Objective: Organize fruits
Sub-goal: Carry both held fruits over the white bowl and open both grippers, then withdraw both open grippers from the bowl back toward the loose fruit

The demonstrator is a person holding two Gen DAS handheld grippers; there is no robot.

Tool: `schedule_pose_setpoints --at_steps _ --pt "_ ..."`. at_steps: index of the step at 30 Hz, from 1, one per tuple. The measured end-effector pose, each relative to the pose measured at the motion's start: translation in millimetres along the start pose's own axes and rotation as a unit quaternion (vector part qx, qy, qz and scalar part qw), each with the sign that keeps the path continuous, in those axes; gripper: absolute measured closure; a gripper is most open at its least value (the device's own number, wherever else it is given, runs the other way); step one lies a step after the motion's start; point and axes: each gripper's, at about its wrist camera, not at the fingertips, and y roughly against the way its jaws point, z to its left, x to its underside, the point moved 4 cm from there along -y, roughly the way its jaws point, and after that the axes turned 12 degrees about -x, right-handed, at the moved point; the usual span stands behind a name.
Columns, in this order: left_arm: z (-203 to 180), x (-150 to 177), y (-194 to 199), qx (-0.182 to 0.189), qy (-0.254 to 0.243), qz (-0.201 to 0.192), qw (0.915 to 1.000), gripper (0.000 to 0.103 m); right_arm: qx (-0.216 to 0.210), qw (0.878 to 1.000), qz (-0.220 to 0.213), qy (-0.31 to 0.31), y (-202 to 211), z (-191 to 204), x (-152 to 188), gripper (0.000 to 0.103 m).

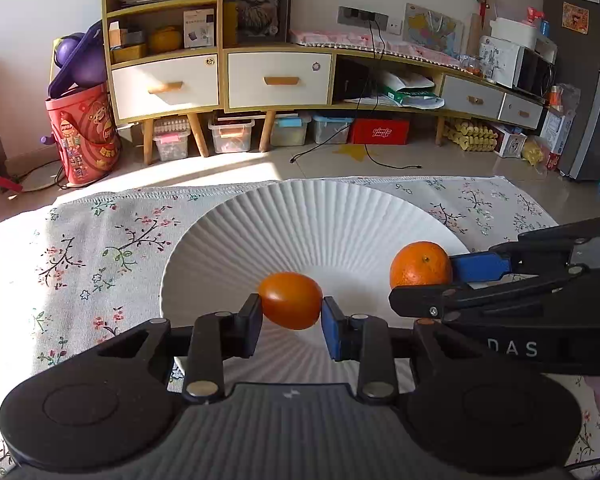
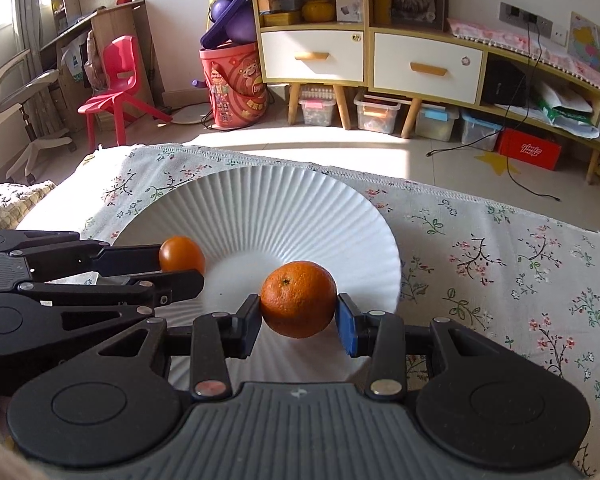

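Note:
A white ribbed plate (image 1: 312, 216) (image 2: 260, 204) lies on the floral tablecloth. My left gripper (image 1: 291, 312) is shut on a smooth orange tomato-like fruit (image 1: 291, 300) and holds it over the plate's near part; it also shows in the right wrist view (image 2: 181, 254). My right gripper (image 2: 298, 314) is shut on a dimpled mandarin (image 2: 298, 298) and holds it just above the plate's centre. In the left wrist view the mandarin (image 1: 420, 264) shows at the plate's right side, between the right gripper's fingers (image 1: 480, 266).
The floral tablecloth (image 1: 92, 248) (image 2: 500, 248) covers the table to its far edge. Beyond it stand a wooden cabinet (image 1: 220, 76), storage boxes on the floor, a red bucket (image 1: 86, 136) and a red chair (image 2: 116, 80).

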Motion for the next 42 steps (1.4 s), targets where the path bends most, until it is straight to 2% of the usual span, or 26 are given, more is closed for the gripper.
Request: schedule_pose_setpoints --at_steps 15,21,27,29,33,37,42 --pt "0.9 0.9 -5.4 0.006 -0.008 -0.008 0.9999 0.086 -0.015 1.000 -0.001 0.014 -4.7 -3.2 -4.9 0.066" --pt "2.5 -0.4 -4.4 0.006 -0.009 -0.002 0.9999 0.083 -0.004 1.000 0.005 0.018 -2.3 -0.9 -4.7 0.065" --pt "10.1 -0.9 4.7 0.005 0.013 0.001 0.9999 0.063 0.004 1.000 -0.010 0.013 11.2 -1.5 -5.9 0.052" --pt "10.9 -1.7 9.7 0.003 0.015 -0.001 0.9999 0.060 0.002 1.000 -0.016 0.011 17.2 -0.2 -6.4 0.046" --pt "10.8 -2.0 23.0 -0.003 0.014 -0.006 0.9999 0.053 0.005 1.000 -0.023 0.009 29.7 6.1 -4.9 0.044" --pt "15.1 0.2 38.2 -0.004 0.019 -0.011 0.9997 0.044 0.005 0.999 -0.034 -0.001 41.5 10.7 -2.3 0.037" --pt "21.8 3.1 57.1 -0.008 0.025 -0.014 0.9996 0.039 0.008 0.999 -0.039 -0.012 52.1 16.5 2.8 0.035"
